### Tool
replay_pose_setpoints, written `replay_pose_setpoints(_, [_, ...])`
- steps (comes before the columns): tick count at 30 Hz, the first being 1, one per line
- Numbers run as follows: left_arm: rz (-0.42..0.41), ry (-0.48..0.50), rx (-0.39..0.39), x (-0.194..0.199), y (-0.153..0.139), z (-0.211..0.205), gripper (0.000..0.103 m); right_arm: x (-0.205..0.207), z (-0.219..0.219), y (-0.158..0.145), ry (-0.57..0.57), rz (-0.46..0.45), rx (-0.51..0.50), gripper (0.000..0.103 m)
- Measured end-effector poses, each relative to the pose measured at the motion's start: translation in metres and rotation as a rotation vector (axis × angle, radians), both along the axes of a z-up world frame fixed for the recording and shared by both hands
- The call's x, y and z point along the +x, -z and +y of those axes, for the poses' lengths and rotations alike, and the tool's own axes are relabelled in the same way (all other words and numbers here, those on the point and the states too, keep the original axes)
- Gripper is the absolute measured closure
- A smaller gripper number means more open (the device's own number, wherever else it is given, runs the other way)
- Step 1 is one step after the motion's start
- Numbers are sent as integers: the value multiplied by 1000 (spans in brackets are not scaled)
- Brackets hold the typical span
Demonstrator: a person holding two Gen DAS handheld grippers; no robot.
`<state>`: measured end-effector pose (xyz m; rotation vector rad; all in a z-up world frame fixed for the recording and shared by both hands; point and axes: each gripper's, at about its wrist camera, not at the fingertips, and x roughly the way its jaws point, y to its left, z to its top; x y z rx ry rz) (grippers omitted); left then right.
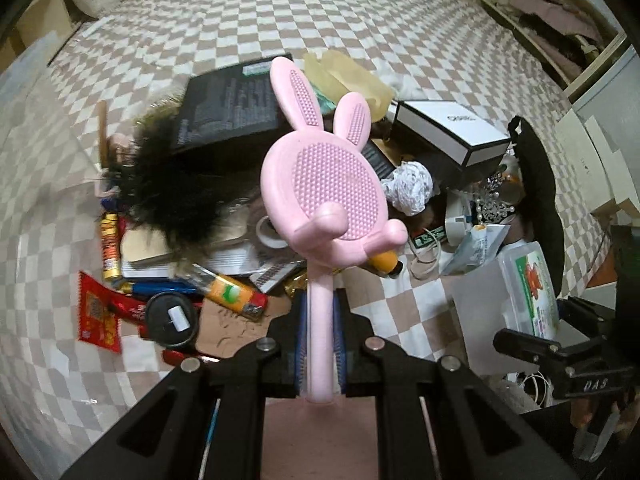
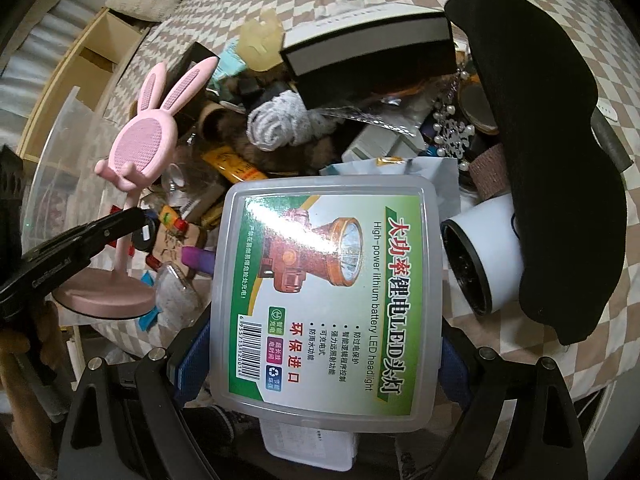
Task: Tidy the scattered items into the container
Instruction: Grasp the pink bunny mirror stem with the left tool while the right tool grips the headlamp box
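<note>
My left gripper (image 1: 320, 336) is shut on the thin stem of a pink rabbit-shaped stand (image 1: 332, 176), which it holds upright above the pile. In the right wrist view the same stand (image 2: 140, 152) shows at the left, its round base hanging free, with the left gripper (image 2: 128, 226) clamped on its stem. My right gripper (image 2: 320, 356) is shut on a clear plastic headlamp box (image 2: 328, 292) with a green label, held flat over the heap. That box (image 1: 528, 292) and the right gripper (image 1: 560, 356) appear at the right of the left wrist view. A clear container wall (image 2: 68, 140) curves at the left.
The pile on the checkered bedspread (image 1: 360, 20) includes a black box (image 1: 228, 100), a white and black box (image 1: 452, 128), black fur (image 1: 168, 184), a foil ball (image 1: 408, 188), an orange lighter (image 1: 232, 292), a red packet (image 1: 96, 320), black fabric (image 2: 540, 120) and a white cylinder (image 2: 484, 252).
</note>
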<state>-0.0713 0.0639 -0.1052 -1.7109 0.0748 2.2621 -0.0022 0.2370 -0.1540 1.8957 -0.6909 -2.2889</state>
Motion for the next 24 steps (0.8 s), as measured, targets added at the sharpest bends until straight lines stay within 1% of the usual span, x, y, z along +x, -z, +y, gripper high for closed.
replay_pose_setpoints(3, [25,-22,28,1,-10,-10,91,-5,-14,0,5,12,-9,11])
replay_pose_setpoints(6, [93,-36,37,3,-28,-22,91,-9,-23,-1,12,25,-19,11])
replay_pose_setpoints(14, [231,-100,146,11,-74,-54,91,-19,-29,-27,54,105,-46,11])
replay_pose_setpoints(18, [309,-118,179,18,-94,-68,91,-23,-31,-35,67,132,-61,11])
replay_pose_setpoints(21, [362,-126,236,28,-112,-82,91,-23,-31,-42,72,144,-70,11])
replay_pose_setpoints(24, [389,-129,294,36,-128,-94,91,-27,-36,-47,68,159,-78,11])
